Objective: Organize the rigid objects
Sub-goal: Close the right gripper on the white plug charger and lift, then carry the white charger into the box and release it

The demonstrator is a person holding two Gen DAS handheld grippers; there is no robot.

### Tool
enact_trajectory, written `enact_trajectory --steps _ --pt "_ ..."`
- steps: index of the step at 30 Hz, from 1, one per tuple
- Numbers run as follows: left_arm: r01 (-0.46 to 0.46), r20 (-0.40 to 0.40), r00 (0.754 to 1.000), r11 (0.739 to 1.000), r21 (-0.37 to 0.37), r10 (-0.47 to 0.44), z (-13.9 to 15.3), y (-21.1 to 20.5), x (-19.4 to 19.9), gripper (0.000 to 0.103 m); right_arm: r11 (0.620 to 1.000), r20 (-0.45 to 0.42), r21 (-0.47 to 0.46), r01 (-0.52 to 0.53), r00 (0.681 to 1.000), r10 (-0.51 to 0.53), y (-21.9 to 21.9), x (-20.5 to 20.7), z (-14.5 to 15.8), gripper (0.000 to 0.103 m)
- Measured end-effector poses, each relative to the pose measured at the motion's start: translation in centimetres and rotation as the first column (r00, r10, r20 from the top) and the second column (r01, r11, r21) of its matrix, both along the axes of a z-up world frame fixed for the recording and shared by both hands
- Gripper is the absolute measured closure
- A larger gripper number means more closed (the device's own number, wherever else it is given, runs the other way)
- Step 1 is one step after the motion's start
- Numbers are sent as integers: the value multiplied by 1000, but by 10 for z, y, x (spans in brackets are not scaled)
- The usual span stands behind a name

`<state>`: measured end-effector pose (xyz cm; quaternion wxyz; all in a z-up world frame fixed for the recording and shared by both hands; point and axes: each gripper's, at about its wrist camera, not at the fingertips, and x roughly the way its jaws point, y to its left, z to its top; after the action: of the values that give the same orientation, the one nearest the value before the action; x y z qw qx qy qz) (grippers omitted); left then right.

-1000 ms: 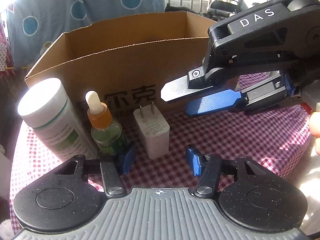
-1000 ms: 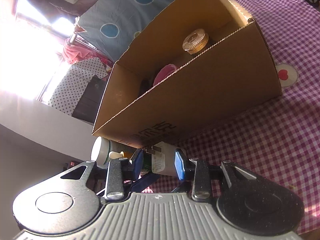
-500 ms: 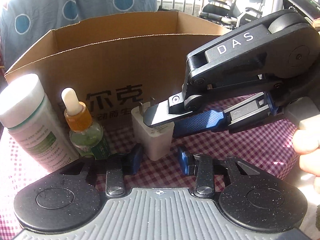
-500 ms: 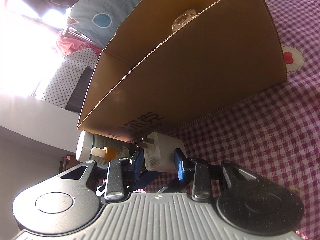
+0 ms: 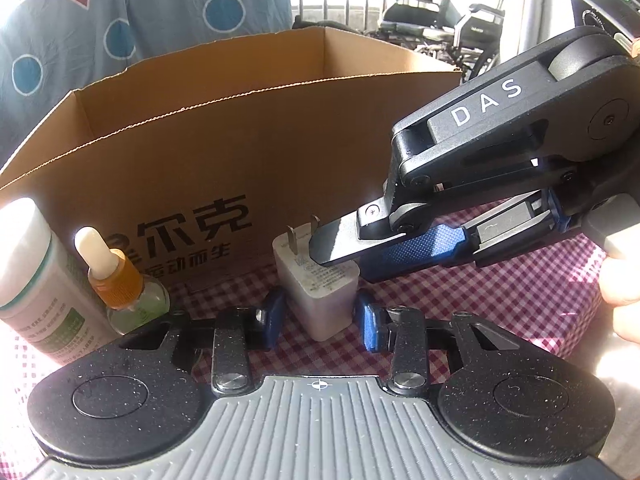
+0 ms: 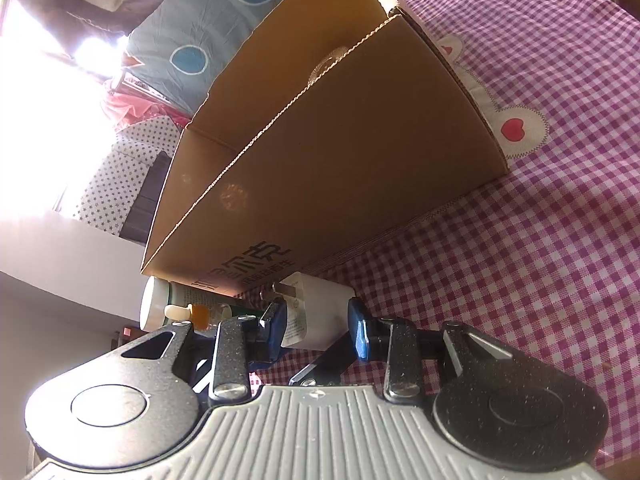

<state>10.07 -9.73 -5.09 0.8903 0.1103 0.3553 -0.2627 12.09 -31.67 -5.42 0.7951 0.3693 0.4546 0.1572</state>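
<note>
A white plug adapter [image 5: 320,288] stands on the checked cloth in front of a cardboard box [image 5: 248,152]. My left gripper [image 5: 320,316] is open, its blue pads on either side of the adapter's base. My right gripper [image 6: 318,326] reaches in from the right, open, with its pads around the adapter [image 6: 316,312]; its fingers [image 5: 348,242] sit at the adapter's top. A dropper bottle with an orange collar [image 5: 120,280] and a white bottle [image 5: 36,280] stand to the left. The box [image 6: 340,152] holds a knurled metal lid, mostly hidden.
The purple-and-white checked tablecloth [image 6: 540,240] runs to the right of the box, with a heart patch [image 6: 516,128]. A blue dotted curtain [image 5: 160,12] hangs behind the box. Wheelchairs [image 5: 440,28] stand far back.
Both grippers have closed in on the adapter. The right gripper dropped lower and nearer, so its fingers now bracket the adapter's top; the left pads now flank its base.
</note>
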Motion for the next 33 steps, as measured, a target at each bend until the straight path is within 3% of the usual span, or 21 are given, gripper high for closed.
enact_trajectory --steps 12,23,33 --pt "-20 -10 1000 1000 3 20 1 -3 1 71 1000 2 9 -16 1000 16 1 11 -3 67" --pt "12 -14 1000 1000 -4 -12 7 -6 -12 76 1000 11 18 8 1000 -8 -4 -8 0 67" --pt "23 69 997 999 -23 -21 41 0 -38 76 1000 106 -11 18 994 -17 -3 -37 44 67"
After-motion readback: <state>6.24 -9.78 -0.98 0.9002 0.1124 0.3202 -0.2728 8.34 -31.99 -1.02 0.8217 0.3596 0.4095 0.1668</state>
